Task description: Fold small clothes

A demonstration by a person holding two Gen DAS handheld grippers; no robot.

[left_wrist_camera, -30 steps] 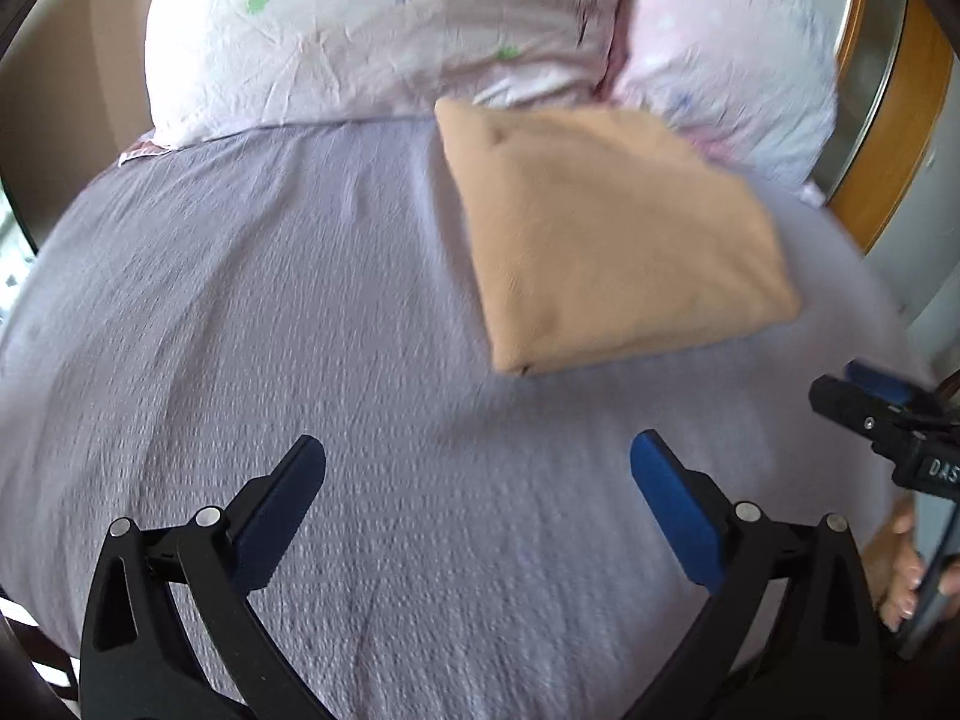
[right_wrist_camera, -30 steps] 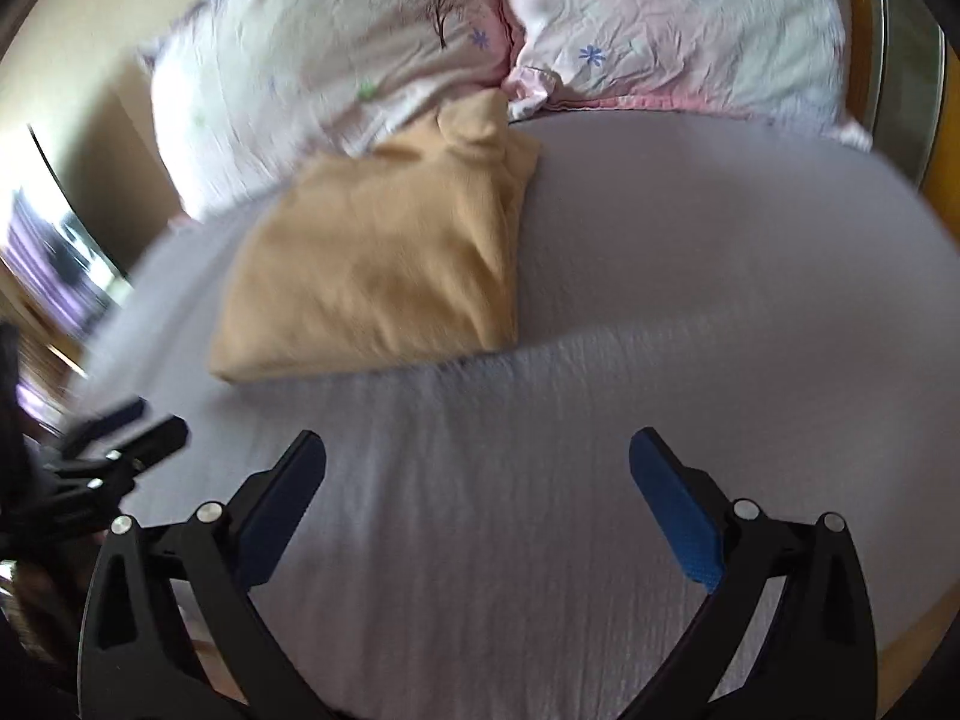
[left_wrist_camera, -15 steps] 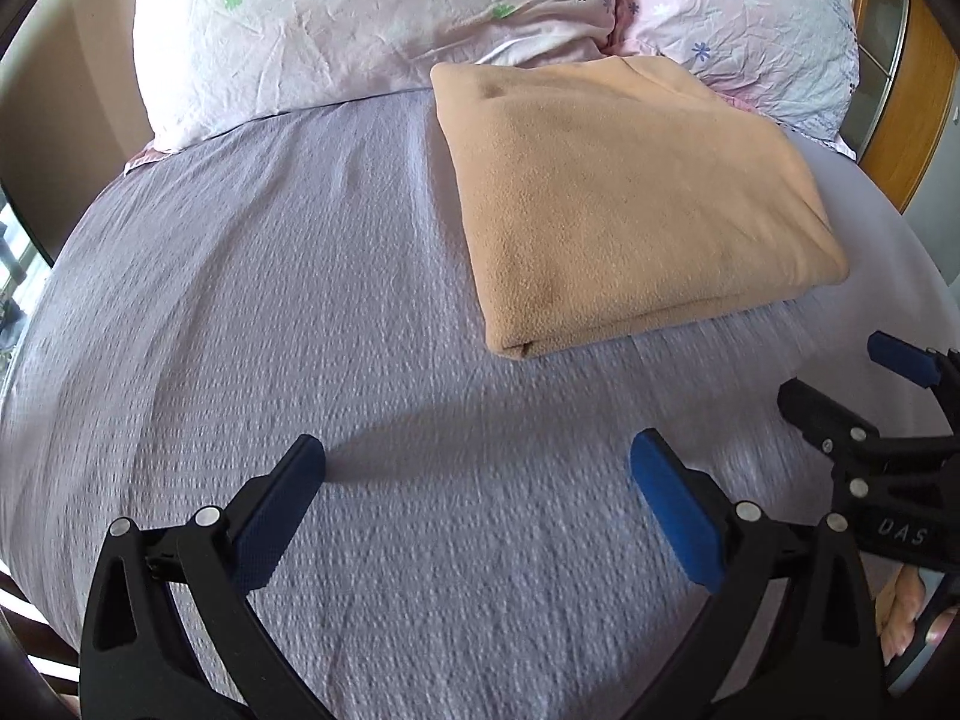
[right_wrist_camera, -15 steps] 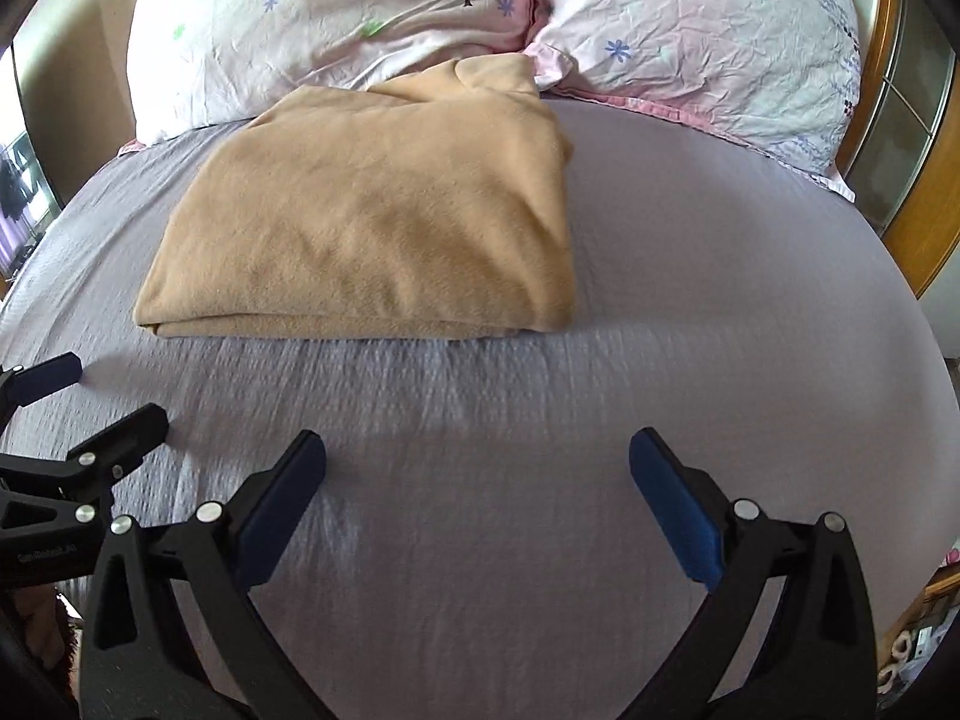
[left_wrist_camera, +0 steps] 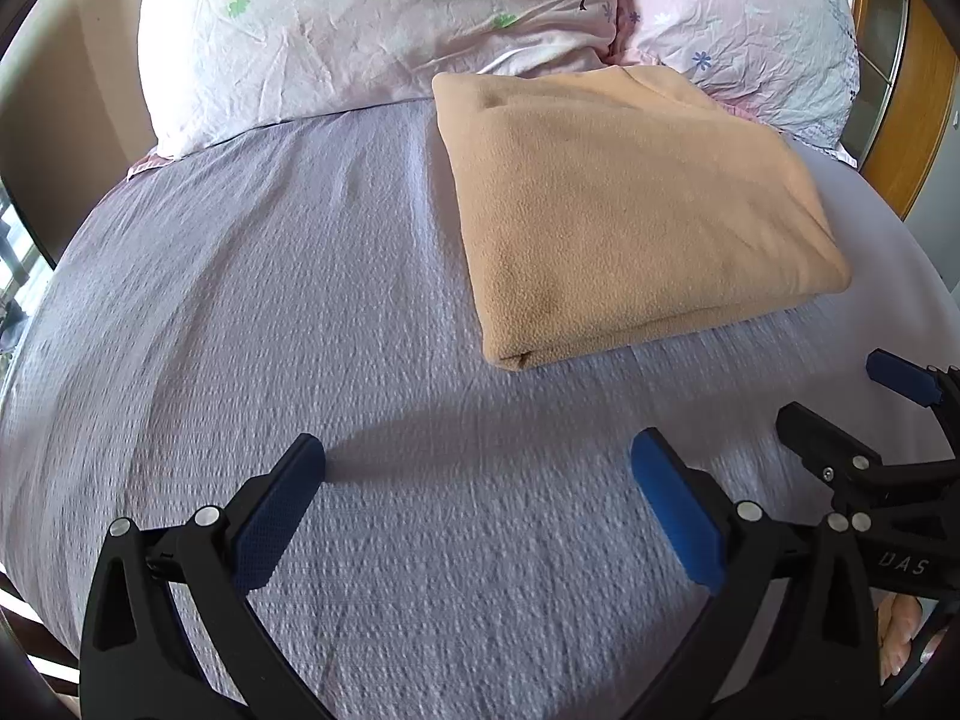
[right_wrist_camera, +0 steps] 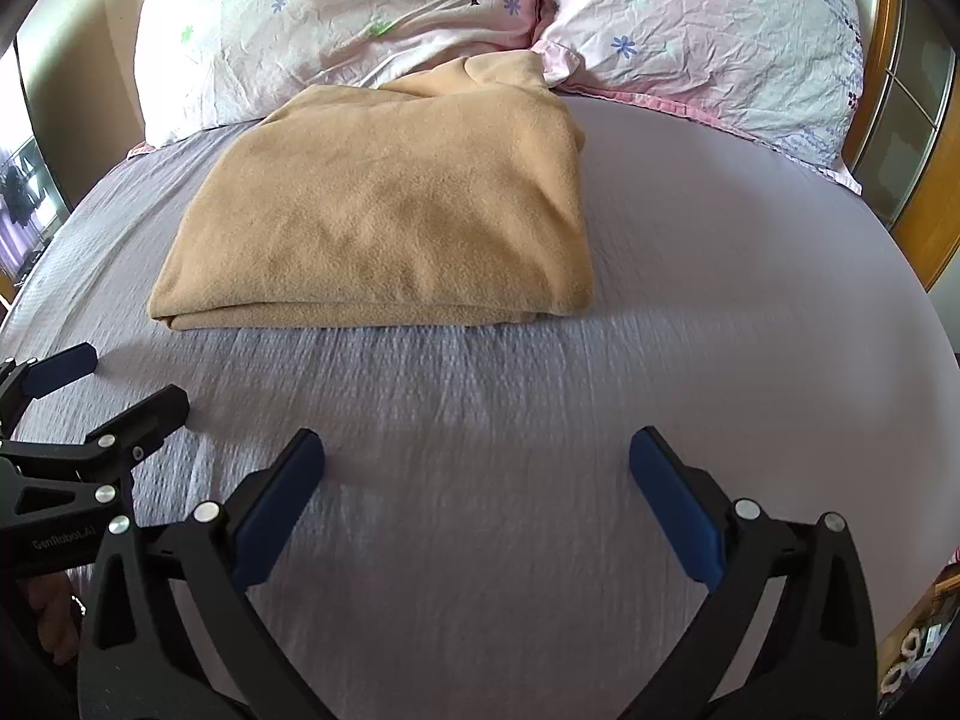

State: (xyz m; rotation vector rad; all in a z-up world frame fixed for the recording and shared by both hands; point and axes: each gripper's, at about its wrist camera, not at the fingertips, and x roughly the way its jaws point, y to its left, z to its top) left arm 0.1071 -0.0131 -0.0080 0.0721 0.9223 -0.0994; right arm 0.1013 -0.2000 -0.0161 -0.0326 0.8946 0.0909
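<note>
A tan fleece garment (left_wrist_camera: 630, 204) lies folded into a thick rectangle on the lilac bed sheet (left_wrist_camera: 270, 312), its far end against the pillows. It also shows in the right wrist view (right_wrist_camera: 396, 216). My left gripper (left_wrist_camera: 477, 468) is open and empty, low over the sheet in front of the garment's near left corner. My right gripper (right_wrist_camera: 477, 468) is open and empty, short of the garment's near right edge. Each gripper shows in the other's view: the right one (left_wrist_camera: 852, 408) and the left one (right_wrist_camera: 102, 384).
Two pale pink flowered pillows (right_wrist_camera: 336, 18) (right_wrist_camera: 708, 30) lie at the head of the bed. A wooden frame with glass (right_wrist_camera: 918, 138) stands at the right. The bed sheet (right_wrist_camera: 720, 300) stretches bare to the right of the garment and in front of both grippers.
Both grippers have swung to face the garment and moved closer to it, so it looms larger and more central. Jaws stayed open. The garment has not moved.
</note>
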